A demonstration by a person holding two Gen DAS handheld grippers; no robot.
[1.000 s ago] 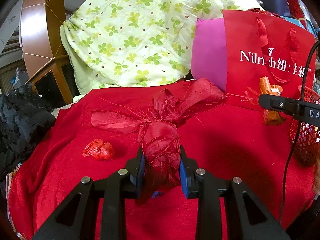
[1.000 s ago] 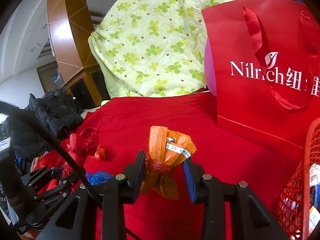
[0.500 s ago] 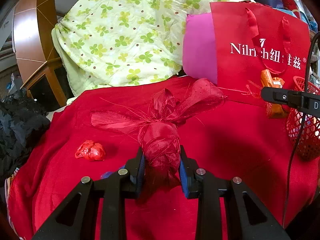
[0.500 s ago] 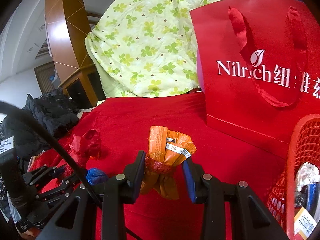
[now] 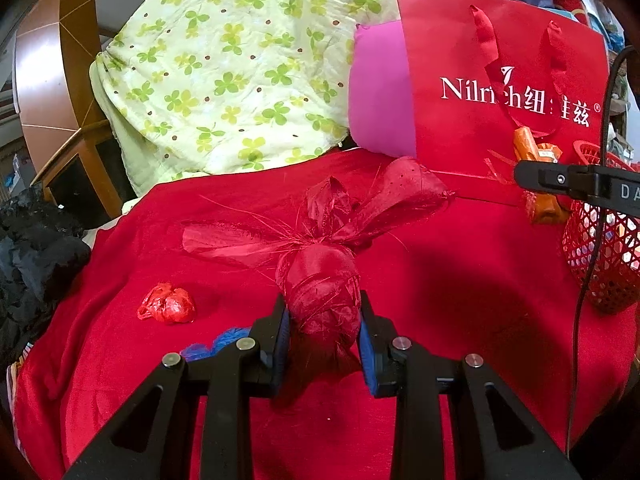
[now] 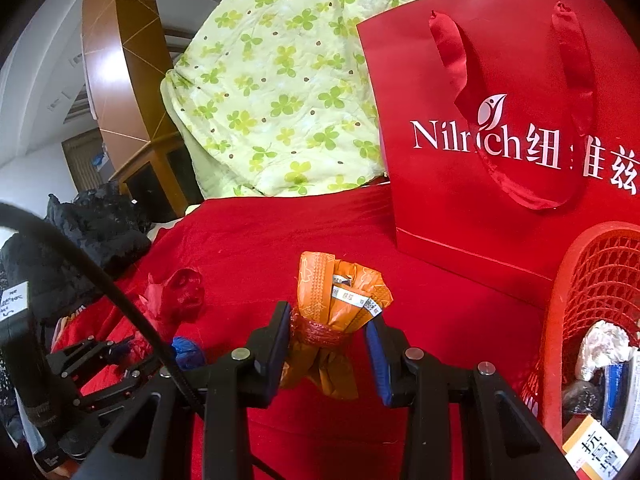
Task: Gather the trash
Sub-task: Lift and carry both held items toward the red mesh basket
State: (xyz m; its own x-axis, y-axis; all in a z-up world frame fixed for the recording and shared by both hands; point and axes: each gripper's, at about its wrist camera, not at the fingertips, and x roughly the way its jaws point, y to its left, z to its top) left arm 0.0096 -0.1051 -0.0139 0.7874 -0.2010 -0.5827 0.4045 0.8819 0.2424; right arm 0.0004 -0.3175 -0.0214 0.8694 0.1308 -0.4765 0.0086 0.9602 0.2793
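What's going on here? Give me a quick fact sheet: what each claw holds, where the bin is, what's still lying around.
Left gripper: shut on a red fabric bundle
Right gripper: shut on an orange wrapper bundle
Bin: red mesh basket, at the right, already holding trash
Still lying on the red cloth: crumpled red wrapper, blue scrap
Behind: red gift bag, clover-print quilt

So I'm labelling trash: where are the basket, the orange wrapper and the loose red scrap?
basket (image 6: 560, 320), right wrist, rim
orange wrapper (image 6: 340, 296), right wrist, upper part
red scrap (image 5: 168, 304), left wrist, middle
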